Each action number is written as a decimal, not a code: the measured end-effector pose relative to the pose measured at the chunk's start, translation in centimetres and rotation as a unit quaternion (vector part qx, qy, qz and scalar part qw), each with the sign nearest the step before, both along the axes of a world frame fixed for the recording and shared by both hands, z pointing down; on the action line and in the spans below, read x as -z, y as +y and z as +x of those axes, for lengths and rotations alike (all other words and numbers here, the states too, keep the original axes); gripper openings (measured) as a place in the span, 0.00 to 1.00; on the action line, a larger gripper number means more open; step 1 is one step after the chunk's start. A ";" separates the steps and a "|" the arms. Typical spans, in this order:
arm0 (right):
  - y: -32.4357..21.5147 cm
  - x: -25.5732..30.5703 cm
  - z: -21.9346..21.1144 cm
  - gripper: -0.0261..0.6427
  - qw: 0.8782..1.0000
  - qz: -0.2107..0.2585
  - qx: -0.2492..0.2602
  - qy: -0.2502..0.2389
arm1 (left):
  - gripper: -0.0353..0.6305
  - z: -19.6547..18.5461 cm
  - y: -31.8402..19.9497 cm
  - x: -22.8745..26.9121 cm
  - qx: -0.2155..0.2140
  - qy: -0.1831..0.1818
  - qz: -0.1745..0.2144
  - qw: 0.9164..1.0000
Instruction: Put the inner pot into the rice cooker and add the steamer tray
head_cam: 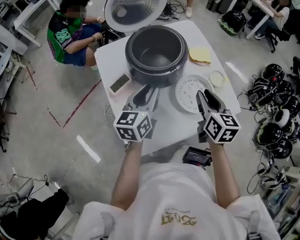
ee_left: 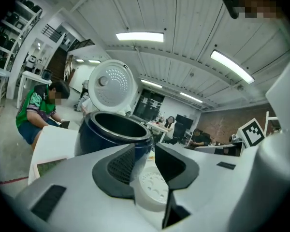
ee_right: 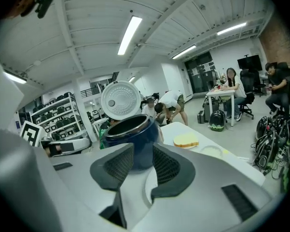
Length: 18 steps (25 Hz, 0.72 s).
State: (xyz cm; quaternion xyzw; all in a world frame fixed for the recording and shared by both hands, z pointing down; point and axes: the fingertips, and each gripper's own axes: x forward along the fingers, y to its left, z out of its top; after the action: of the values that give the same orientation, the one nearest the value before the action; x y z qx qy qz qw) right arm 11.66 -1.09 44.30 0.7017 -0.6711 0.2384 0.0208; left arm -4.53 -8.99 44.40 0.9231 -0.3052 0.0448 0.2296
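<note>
The dark blue rice cooker (head_cam: 156, 54) stands at the back of the white table (head_cam: 110, 59), its white lid (head_cam: 135, 6) tipped up behind it. Its inside is dark, and I cannot tell the inner pot from the body. The white perforated steamer tray (head_cam: 188, 93) lies flat on the table to the cooker's front right. My left gripper (head_cam: 148, 90) is open and empty just in front of the cooker (ee_left: 113, 132), with the tray (ee_left: 152, 188) showing through its gap. My right gripper (head_cam: 206, 94) is open and empty above the tray's right edge, facing the cooker (ee_right: 130, 134).
A yellow sponge (head_cam: 200, 55) and a small round cap (head_cam: 217, 78) lie right of the cooker, and a flat phone-like slab (head_cam: 120, 83) lies to its left. A seated person (head_cam: 72, 31) is behind the table at the left. Helmets and bags (head_cam: 277, 119) crowd the floor at right.
</note>
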 end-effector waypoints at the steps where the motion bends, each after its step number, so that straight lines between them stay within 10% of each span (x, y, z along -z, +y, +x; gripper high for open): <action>1: 0.5 -0.5 0.6 0.24 1.000 -0.006 -0.006 0.001 | 0.25 0.7 0.4 -0.7 -0.010 -0.005 -0.005 1.000; 18: 3.6 -12.0 11.9 0.26 0.992 -0.127 -0.018 -0.009 | 0.30 9.6 2.8 -13.4 -0.032 -0.129 -0.100 0.986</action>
State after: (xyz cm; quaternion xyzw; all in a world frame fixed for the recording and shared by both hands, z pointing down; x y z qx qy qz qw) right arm 23.55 2.54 56.26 0.7033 -0.6224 0.3286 0.0995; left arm 5.05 -6.21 57.78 0.8914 -0.2966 0.2011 0.2775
